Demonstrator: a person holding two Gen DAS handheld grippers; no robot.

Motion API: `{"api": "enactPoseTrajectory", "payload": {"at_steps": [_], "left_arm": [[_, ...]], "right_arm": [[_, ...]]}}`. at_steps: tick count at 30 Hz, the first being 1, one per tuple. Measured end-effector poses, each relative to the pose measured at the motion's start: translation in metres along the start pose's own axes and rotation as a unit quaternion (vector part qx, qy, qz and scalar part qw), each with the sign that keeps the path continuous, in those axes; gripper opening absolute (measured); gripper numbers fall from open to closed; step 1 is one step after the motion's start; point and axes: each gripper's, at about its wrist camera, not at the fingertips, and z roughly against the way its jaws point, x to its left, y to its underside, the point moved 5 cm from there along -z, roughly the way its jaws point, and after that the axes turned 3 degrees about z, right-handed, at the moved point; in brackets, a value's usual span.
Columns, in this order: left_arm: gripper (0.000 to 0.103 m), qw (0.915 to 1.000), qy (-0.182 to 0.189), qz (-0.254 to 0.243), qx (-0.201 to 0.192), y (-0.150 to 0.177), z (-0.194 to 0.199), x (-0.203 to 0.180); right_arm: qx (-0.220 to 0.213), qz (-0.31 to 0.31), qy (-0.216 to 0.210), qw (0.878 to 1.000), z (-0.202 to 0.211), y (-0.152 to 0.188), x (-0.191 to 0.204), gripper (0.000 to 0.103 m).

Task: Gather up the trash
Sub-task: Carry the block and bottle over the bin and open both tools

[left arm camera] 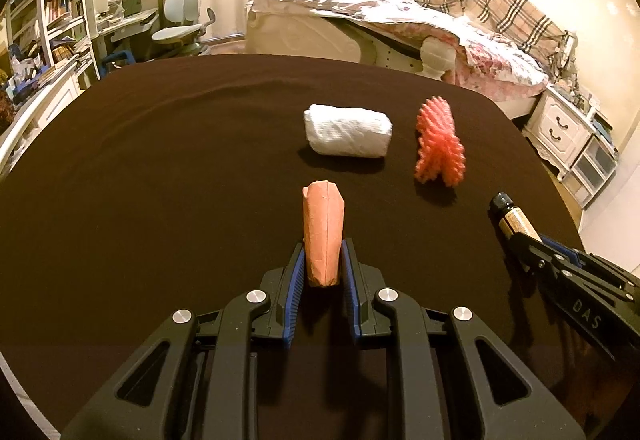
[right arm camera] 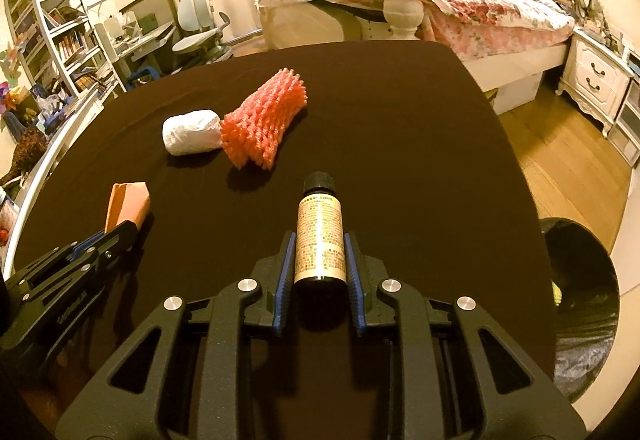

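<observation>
Both claws were loaded here: the left gripper (left arm camera: 323, 260) pinched a salmon-pink folded paper packet (left arm camera: 324, 232) low in the centre of its frame, and the right gripper (right arm camera: 319, 255) was pressed onto a dark glass bottle with a yellowed label and black cap (right arm camera: 319, 232) at lower centre of its own view. The bottle's long axis ran straight up the frame, cap pointing away from the camera; the packet likewise stood lengthwise between the blue pads (left arm camera: 295, 272), its far end aimed at the white rolled paper wad (left arm camera: 347, 136). The risk, as I judged it, was the smooth round glass sliding forward out of the grip if tipped cap-down toward the black-lined bin (right arm camera: 580, 304) at the right edge. The soft packet could crumple or slip too. The pink foam mesh sleeve (right arm camera: 262, 120) and the wad lay untouched at upper centre on the dark brown tablecloth (right arm camera: 400, 160).
</observation>
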Motion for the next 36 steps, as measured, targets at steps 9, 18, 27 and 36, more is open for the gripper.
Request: {"api": "enactPoseTrajectory", "payload": {"at_steps": [9, 18, 27, 36], "left_arm": [[0.021, 0.9997, 0.019, -0.016, -0.002, 0.013, 0.011, -0.029], [0.021, 0.9986, 0.035, -0.037, -0.01, 0.023, 0.024, -0.059], [0.021, 0.9957, 0.061, -0.068, -0.016, 0.032, 0.034, -0.099], [0.021, 0.9909, 0.085, -0.101, -0.024, 0.035, 0.04, -0.139]], "right_arm": [[-0.01, -0.008, -0.002, 1.0, 0.025, 0.02, -0.011, 0.024], [-0.025, -0.019, 0.006, 0.999, 0.055, 0.037, -0.031, 0.024], [-0.044, -0.045, 0.028, 0.998, 0.082, 0.05, -0.064, 0.024], [-0.063, -0.076, 0.062, 0.993, 0.104, 0.061, -0.105, 0.024]]}}
